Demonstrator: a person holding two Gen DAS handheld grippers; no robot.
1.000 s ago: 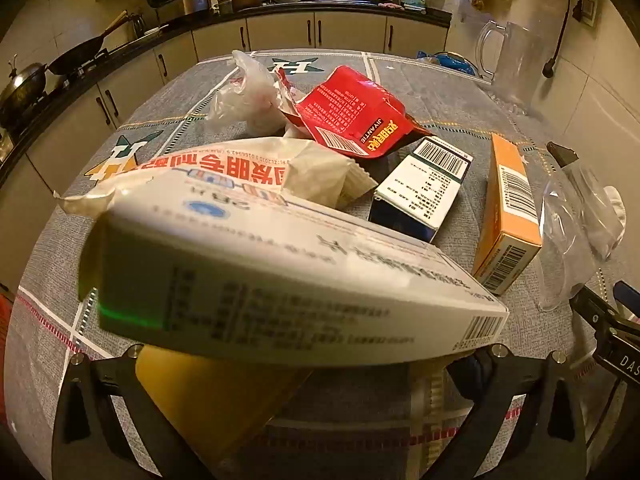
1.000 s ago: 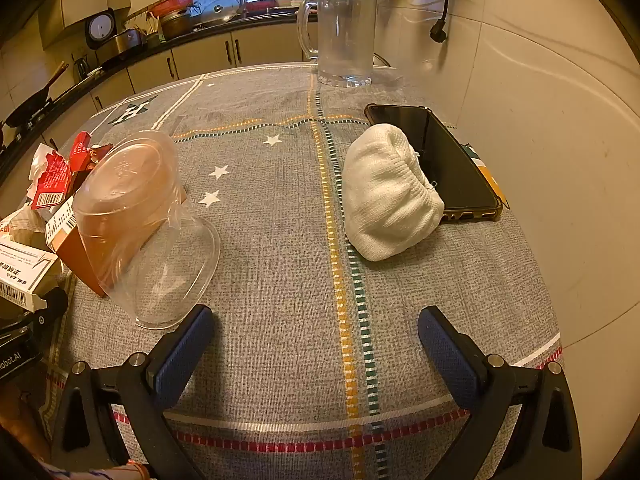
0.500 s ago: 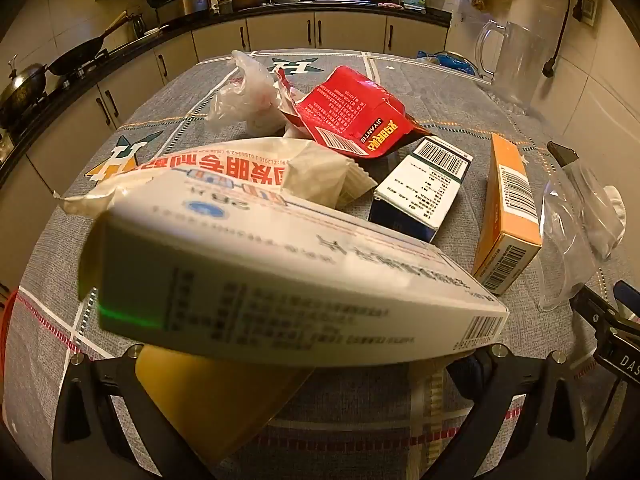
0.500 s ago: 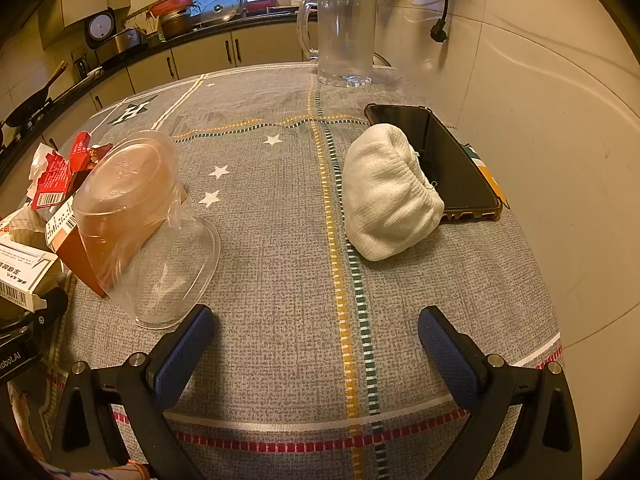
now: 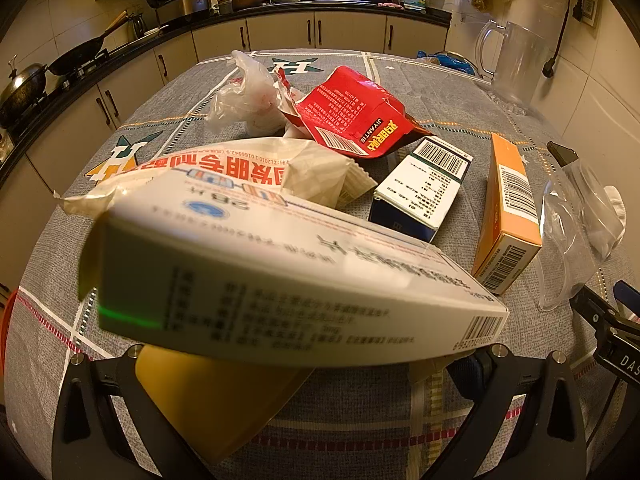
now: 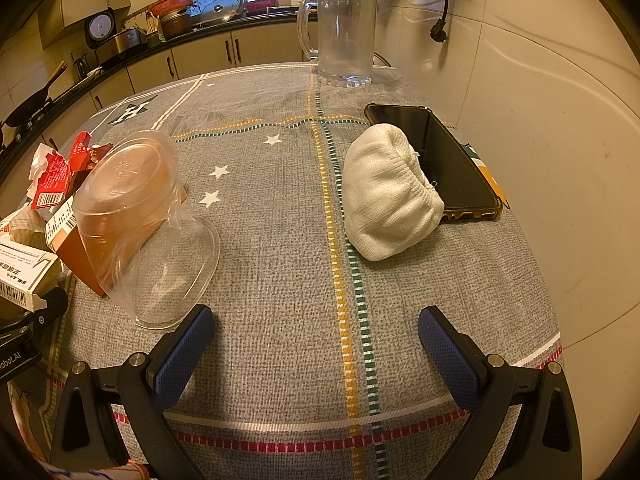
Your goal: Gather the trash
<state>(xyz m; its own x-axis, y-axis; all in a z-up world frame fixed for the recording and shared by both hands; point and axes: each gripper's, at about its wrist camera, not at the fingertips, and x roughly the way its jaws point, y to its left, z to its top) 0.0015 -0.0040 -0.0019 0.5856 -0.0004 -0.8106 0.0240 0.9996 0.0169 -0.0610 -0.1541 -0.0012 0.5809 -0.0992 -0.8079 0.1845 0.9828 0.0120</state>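
My left gripper (image 5: 304, 360) is shut on a long white medicine box (image 5: 280, 276) that spans its fingers, held just above the table with a yellow sheet (image 5: 216, 400) under it. Beyond the box lie a beige wrapper with red letters (image 5: 240, 168), a torn red packet (image 5: 360, 120), a crumpled clear bag (image 5: 248, 100), a blue and white box (image 5: 420, 196) and an orange box (image 5: 508, 216). A clear plastic container (image 6: 140, 220) leans on its side against the orange box. My right gripper (image 6: 316, 336) stands open over bare tablecloth, to the right of the container.
A white knitted cloth (image 6: 384, 196) lies against a black phone (image 6: 440, 160) near the tiled wall (image 6: 540, 120) on the right. A glass pitcher (image 6: 344, 36) stands at the table's far side. The table's near edge (image 6: 320, 444) is close below both grippers.
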